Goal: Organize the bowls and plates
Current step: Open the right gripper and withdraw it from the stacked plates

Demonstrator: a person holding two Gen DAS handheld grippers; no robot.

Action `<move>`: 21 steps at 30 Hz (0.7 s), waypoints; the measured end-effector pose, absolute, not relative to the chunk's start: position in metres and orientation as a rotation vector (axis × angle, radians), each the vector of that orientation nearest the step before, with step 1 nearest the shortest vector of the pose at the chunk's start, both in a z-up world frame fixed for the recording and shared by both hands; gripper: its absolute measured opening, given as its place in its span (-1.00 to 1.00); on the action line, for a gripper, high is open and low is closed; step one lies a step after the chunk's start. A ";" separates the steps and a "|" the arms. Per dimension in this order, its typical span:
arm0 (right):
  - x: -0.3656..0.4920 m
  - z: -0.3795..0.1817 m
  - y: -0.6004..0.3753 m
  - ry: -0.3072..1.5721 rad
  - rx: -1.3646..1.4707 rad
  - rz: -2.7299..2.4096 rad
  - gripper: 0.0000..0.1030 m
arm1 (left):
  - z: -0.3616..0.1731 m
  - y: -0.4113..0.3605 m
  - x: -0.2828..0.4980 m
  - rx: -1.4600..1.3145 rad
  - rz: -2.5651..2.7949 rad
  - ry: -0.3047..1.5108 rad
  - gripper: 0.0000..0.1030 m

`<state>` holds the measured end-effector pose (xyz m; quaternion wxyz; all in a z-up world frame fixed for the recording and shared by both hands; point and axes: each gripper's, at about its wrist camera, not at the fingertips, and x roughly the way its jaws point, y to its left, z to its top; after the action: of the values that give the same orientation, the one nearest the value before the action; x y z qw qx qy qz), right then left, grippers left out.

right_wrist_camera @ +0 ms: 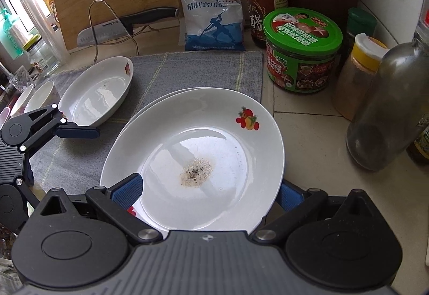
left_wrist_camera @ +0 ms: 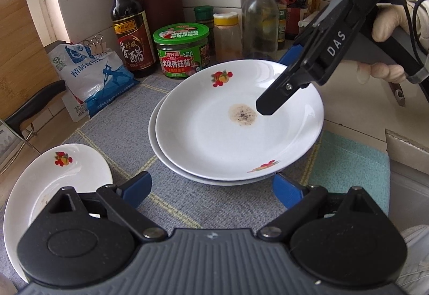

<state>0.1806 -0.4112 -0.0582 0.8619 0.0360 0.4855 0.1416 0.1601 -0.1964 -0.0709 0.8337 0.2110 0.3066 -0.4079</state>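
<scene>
A white plate (right_wrist_camera: 193, 158) with a brown speckled stain at its centre sits stacked on a second plate (left_wrist_camera: 171, 158) on the grey cloth (right_wrist_camera: 201, 72) covering the bench. The right hand-held gripper (right_wrist_camera: 211, 190) straddles the top plate's near rim, jaws wide, not pressing. The left hand-held gripper (left_wrist_camera: 211, 193) hangs open just beside the stack. A third plate (right_wrist_camera: 99, 91) lies apart
</scene>
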 end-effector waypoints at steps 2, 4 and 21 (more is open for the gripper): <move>0.179 -0.061 -0.413 1.023 0.085 0.294 1.00 | -0.069 -0.192 0.158 0.434 -0.857 0.648 0.88; 0.177 -0.061 -0.413 1.019 0.082 0.293 1.00 | -0.066 -0.186 0.154 0.417 -0.843 0.645 0.88; 0.142 -0.025 -0.325 0.786 -0.112 0.266 1.00 | -0.068 -0.086 0.138 0.161 -0.378 0.732 0.91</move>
<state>0.1416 -0.3250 -0.0250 0.9137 -0.0544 0.3815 0.1294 0.1383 -0.0857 -0.0677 0.9132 0.0782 0.3555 -0.1833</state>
